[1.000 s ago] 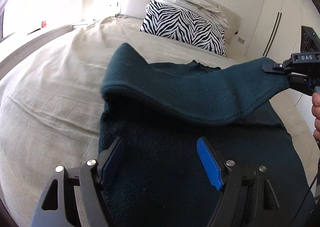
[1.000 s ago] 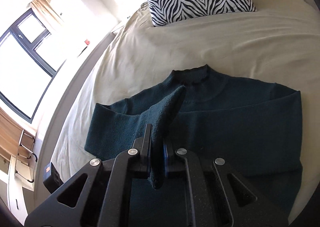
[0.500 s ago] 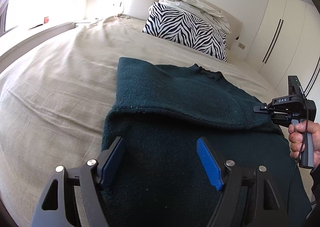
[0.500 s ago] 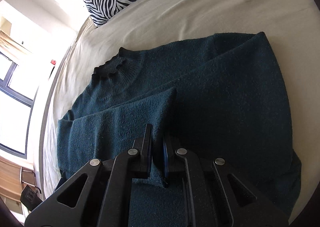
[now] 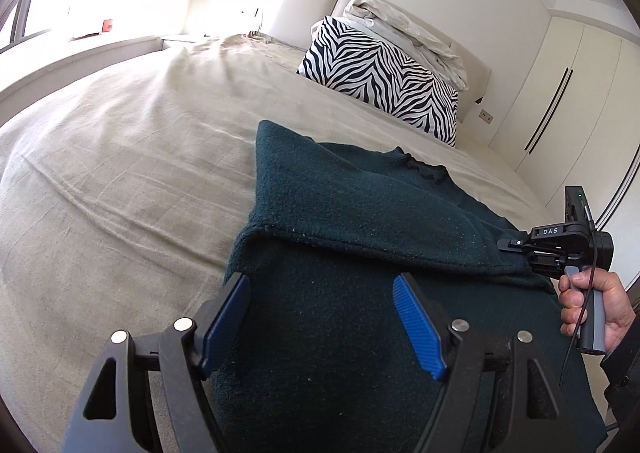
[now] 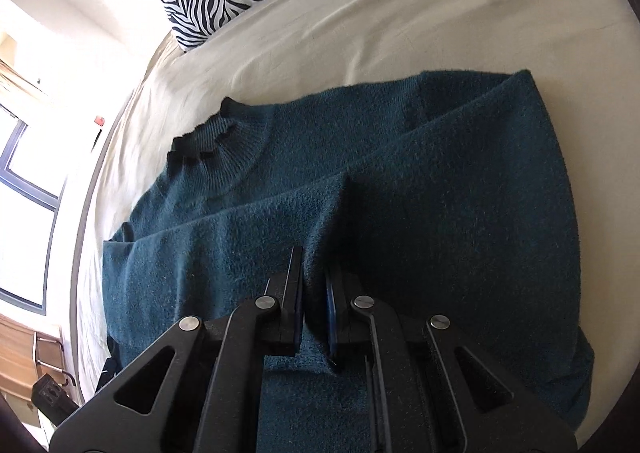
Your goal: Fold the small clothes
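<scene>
Bedroom: bed (image 5: 120, 181) with a beige cover, zebra pillow (image 5: 384, 81) against the headboard, crumpled white bedding (image 5: 404, 33) stacked on top of it, white wardrobe (image 5: 580, 101) on the right, bright window on the left.

We have the sweater (image 5: 340, 325), dark teal, lying flat on the bed, collar (image 6: 212, 133) toward the pillow. One sleeve (image 5: 360, 209) is folded across the body, running from the far shoulder over to the other side. In the right wrist view the second sleeve (image 6: 480, 125) also lies folded diagonally over the body.

Left claw (image 5: 320, 325): jaws wide apart, blue pads (image 5: 416, 329) exposed, nothing between them. It hangs over the lower body of the sweater, near its hem; we can't tell if the tips touch the knit.

Right claw (image 6: 316, 293): jaws pinched nearly together on the cuff end of the folded sleeve, fabric visibly caught between the fingers (image 6: 294, 285). In the left wrist view we see the same claw (image 5: 516, 245) at the sweater's right edge, low at the fabric, sleeve end in its tips, with a hand (image 5: 592, 305) wrapped round its grip and a cable hanging from it.
</scene>
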`<state>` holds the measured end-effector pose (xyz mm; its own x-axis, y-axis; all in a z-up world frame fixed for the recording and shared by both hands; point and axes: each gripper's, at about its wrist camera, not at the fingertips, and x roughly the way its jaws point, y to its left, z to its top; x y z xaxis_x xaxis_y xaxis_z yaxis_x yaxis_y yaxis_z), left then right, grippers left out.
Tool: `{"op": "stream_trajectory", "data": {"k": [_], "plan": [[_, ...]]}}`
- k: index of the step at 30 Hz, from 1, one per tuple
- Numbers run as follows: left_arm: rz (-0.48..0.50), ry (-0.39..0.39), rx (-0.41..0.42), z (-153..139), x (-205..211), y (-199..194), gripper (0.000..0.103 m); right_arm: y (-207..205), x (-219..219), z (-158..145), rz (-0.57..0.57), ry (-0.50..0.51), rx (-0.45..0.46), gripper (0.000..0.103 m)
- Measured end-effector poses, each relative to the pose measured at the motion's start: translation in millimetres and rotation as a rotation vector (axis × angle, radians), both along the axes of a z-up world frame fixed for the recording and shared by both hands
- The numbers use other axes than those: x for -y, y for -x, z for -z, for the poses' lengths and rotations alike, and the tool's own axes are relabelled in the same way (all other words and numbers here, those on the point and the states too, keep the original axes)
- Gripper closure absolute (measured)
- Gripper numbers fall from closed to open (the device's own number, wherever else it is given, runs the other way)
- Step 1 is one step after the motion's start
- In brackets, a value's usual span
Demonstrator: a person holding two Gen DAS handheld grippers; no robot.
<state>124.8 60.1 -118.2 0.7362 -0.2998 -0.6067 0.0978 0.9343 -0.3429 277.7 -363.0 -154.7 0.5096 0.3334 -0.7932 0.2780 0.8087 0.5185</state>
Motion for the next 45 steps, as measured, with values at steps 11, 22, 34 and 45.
{"op": "stream_trajectory", "data": {"k": [11,22,34,45], "plan": [[0.013,0.211,-0.013,-39,-37,-32,0.028,15,12,-10,0.058,-0.011,-0.009,0.084],[0.158,0.305,-0.222,0,-39,-165,0.038,11,-12,-23,-0.048,-0.251,0.125,0.050],[0.183,0.317,-0.232,14,-39,-205,0.039,1,-12,7,-0.030,-0.362,0.119,0.050],[0.261,0.332,-0.221,6,-50,-96,0.035,43,-3,12,0.002,-0.440,0.132,0.050]]}}
